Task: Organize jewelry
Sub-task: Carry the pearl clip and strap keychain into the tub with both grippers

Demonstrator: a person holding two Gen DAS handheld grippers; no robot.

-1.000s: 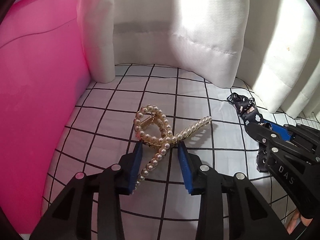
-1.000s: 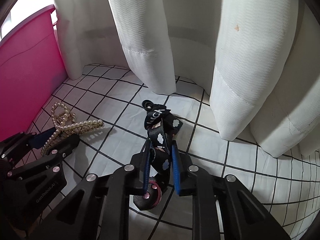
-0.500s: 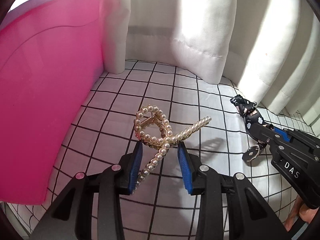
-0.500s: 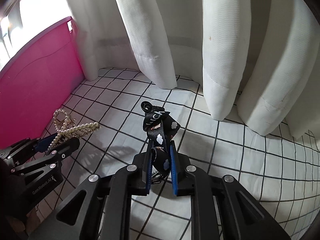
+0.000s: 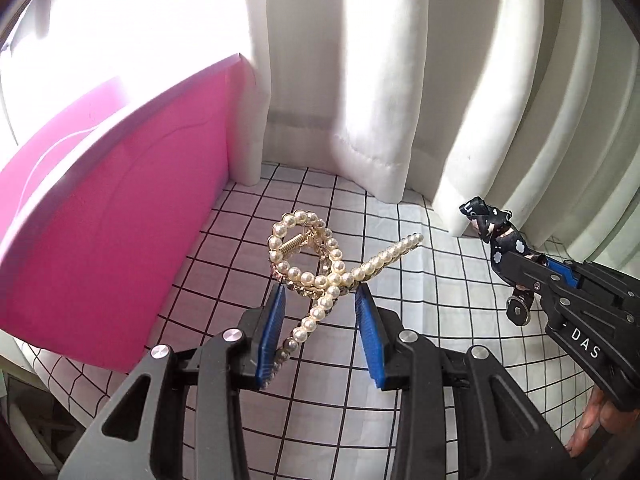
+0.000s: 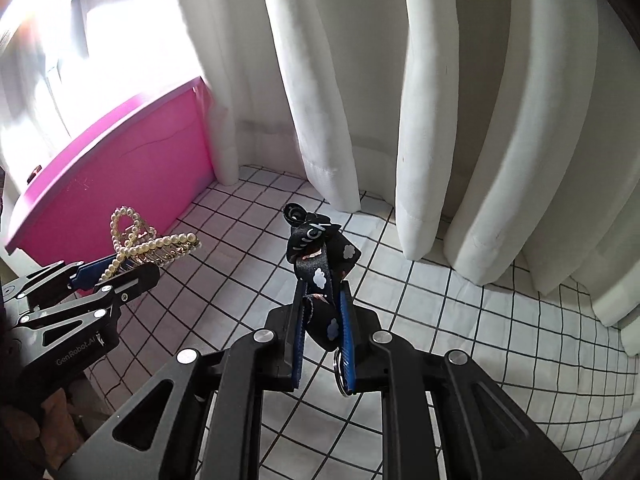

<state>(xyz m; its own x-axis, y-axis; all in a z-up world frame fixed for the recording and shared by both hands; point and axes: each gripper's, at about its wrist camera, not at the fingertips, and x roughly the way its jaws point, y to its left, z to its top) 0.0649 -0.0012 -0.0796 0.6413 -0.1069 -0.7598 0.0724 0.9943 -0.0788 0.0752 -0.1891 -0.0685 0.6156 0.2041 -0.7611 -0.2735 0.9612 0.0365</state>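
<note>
My left gripper (image 5: 320, 300) is shut on a pearl hair claw clip (image 5: 316, 264) with a gold spring, held up above the checked cloth; the pair also shows in the right wrist view (image 6: 148, 246). My right gripper (image 6: 322, 300) is shut on a black ribbon strap with white clouds (image 6: 316, 256); a metal key ring (image 6: 340, 368) hangs below it. The strap and right gripper show at the right of the left wrist view (image 5: 496, 236). A pink box (image 5: 104, 232) stands to the left, its top edge below the clip.
White curtains (image 6: 432, 120) hang close behind and to the right. A white cloth with a black grid (image 6: 460, 320) covers the surface. The pink box (image 6: 120, 168) sits at the cloth's left edge. Bright window light is at upper left.
Both grippers have risen with their items, lifting the pearl clip and the black strap off the cloth. The pink box's top edge has come into view.
</note>
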